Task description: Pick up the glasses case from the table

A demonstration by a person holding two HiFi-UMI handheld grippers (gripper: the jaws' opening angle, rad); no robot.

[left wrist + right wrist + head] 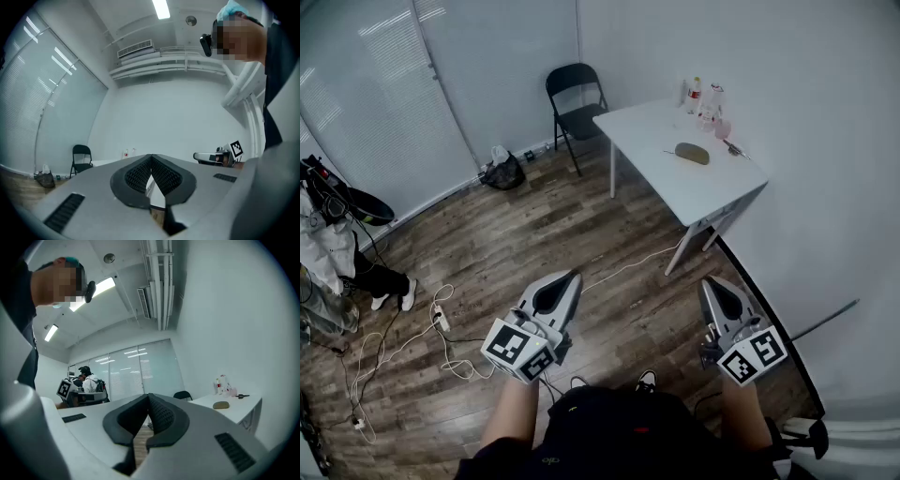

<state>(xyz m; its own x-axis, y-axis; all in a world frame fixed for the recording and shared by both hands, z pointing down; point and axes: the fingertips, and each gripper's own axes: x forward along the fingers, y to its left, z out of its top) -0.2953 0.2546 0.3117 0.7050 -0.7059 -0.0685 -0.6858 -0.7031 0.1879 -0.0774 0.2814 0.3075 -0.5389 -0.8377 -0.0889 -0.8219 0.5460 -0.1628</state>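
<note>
The glasses case (692, 153) is an olive-brown oval lying on the white table (675, 187) far ahead by the right wall; it also shows small in the right gripper view (221, 405). My left gripper (572, 276) and right gripper (705, 282) hang level over the wooden floor, a long way short of the table. The left gripper's (151, 157) ribbed pads meet at the tip, with nothing between them. On the right gripper (148, 395) the jaws are likewise shut and empty.
Bottles (703, 101) and a small dark tool (731, 147) stand behind the case. A black folding chair (577, 98) is beside the table's far end, with a dark bag (503, 172) on the floor nearby. White cables (394, 347) and a person (328, 253) are at the left.
</note>
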